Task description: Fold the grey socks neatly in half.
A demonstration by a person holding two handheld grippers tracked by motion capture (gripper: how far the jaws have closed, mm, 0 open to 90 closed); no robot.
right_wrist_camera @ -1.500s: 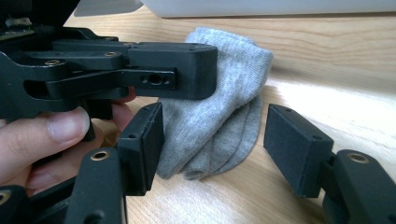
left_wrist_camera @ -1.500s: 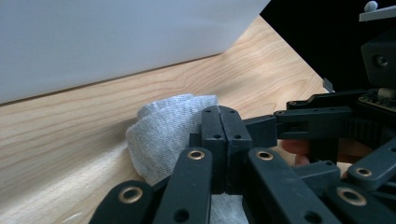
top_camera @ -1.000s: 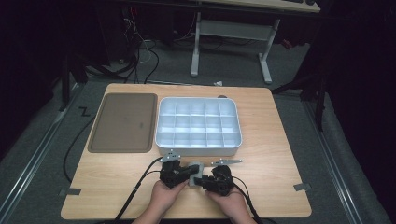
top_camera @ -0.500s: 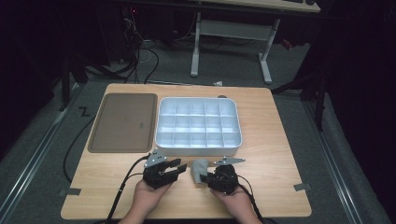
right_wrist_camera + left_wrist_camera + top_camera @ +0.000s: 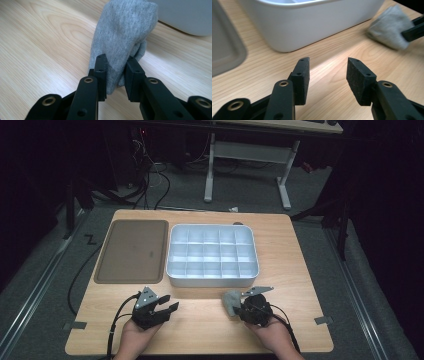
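The right tongs (image 5: 115,75) pinch a grey cloth (image 5: 122,37) low over the worktop (image 5: 200,320), just in front of the white bin (image 5: 212,255). The left tongs (image 5: 328,75) are spread with nothing between them, well apart from the cloth, near the brown tray (image 5: 132,251).

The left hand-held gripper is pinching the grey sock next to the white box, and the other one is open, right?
Not quite. It is the right hand-held gripper that pinches the grey sock next to the white box; the right gripper view shows its jaws shut on the cloth. The left hand-held gripper is the open one.
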